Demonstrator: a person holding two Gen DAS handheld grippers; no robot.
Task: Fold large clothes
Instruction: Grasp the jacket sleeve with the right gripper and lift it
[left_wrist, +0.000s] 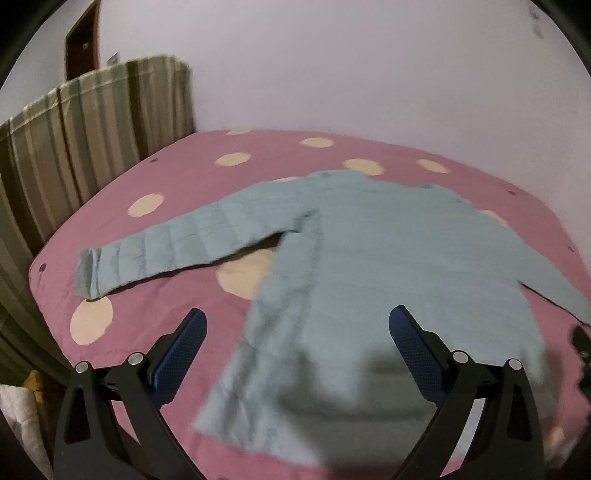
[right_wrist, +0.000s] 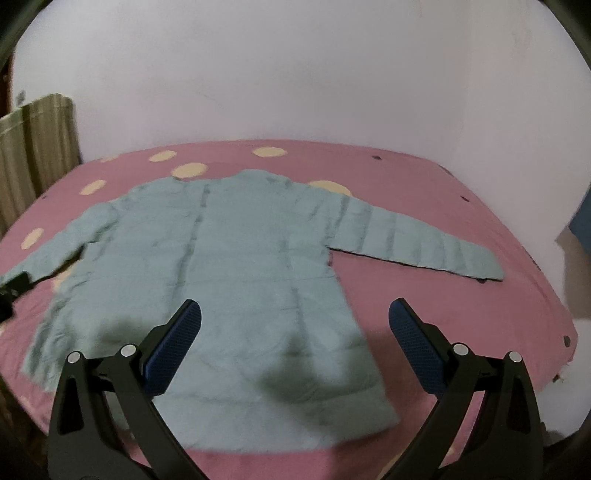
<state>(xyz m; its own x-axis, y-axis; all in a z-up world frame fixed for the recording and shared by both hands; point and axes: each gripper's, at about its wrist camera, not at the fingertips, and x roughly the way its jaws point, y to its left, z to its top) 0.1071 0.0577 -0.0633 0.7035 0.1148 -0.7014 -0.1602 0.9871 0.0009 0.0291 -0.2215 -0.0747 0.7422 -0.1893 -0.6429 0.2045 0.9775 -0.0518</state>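
A pale blue-green quilted jacket (left_wrist: 388, 258) lies spread flat on a pink bed, collar toward the far wall and hem toward me. Its left sleeve (left_wrist: 177, 247) stretches out to the left; in the right wrist view the jacket (right_wrist: 240, 277) shows its right sleeve (right_wrist: 424, 247) stretched to the right. My left gripper (left_wrist: 297, 325) hovers open above the hem's left part, holding nothing. My right gripper (right_wrist: 295, 317) hovers open above the hem's right part, also holding nothing. The other gripper shows as a dark shape (right_wrist: 11, 291) at the left edge of the right wrist view.
The pink bedspread (left_wrist: 177, 177) has cream dots and fills the bed. A striped green mattress or cushion (left_wrist: 92, 140) leans against the wall at the left, with a brown door (left_wrist: 83, 40) behind it. A plain white wall (right_wrist: 295, 74) runs behind the bed.
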